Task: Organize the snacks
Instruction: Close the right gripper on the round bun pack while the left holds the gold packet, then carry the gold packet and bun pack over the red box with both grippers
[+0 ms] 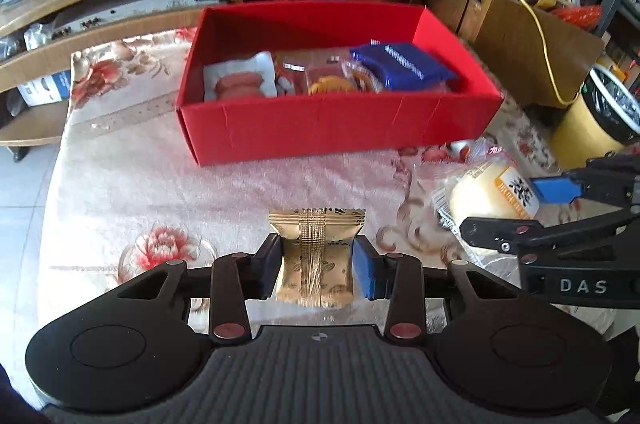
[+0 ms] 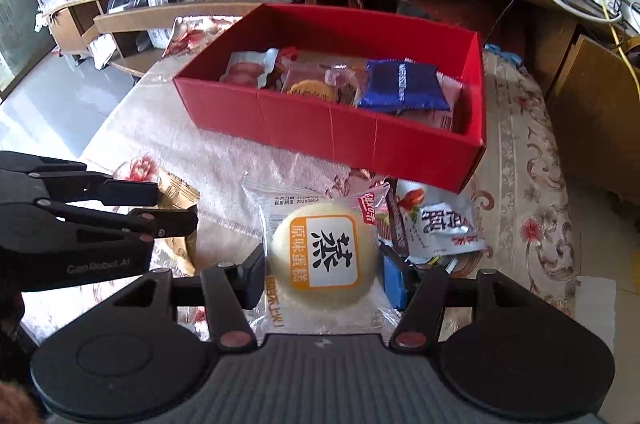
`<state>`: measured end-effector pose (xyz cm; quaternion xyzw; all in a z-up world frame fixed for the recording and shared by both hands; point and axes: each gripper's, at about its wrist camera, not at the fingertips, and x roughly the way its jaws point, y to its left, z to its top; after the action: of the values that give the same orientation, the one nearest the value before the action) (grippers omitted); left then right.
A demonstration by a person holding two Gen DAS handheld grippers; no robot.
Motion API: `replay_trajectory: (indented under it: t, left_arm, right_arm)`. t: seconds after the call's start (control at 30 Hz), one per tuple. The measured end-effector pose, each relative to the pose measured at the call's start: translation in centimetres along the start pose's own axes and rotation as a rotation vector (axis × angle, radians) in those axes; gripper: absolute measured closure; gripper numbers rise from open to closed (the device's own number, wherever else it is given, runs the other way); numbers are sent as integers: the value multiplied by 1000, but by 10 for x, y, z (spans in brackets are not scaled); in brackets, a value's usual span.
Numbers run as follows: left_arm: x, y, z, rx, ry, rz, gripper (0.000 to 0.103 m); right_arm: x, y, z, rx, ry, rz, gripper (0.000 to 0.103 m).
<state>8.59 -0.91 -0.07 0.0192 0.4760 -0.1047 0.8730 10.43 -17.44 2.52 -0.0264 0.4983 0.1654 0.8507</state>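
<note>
Left gripper [image 1: 316,260] jaws clamped on gold packet [image 1: 316,256]; right gripper [image 2: 324,274] jaws gripping "原味蛋糕" cake [image 2: 324,260].

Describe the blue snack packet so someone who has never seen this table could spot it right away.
Find the red box on the floral tablecloth. Inside, snacks lie in a row; the blue packet is towards the right end, resting on top of other wrappers. It is the only dark blue, opaque wrapper there, with a white strip of print, while its neighbours are clear or pale.
</note>
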Motion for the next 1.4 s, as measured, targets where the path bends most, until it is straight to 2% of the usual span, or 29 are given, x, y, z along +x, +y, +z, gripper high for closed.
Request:
replay_trajectory:
  t: [0.63,0.9,1.1,1.4]
  left_arm:
    - [-16,-5,32,-24,-102,-48,58]
    - [-14,-8,61,-28,-142,-53,58]
    - [-5,-5,87,-47,-168,-45,58]
    - [28,4,117,-73,-142,-20,58]
  right_arm:
    - [-14,-13,30,53,-102,-4,49]
    - [-11,-19,53,83,-133,-1,49]
    - [-1,-29,77,115,-148,-4,49]
    - [40,-48,116,156,-123,-9,49]
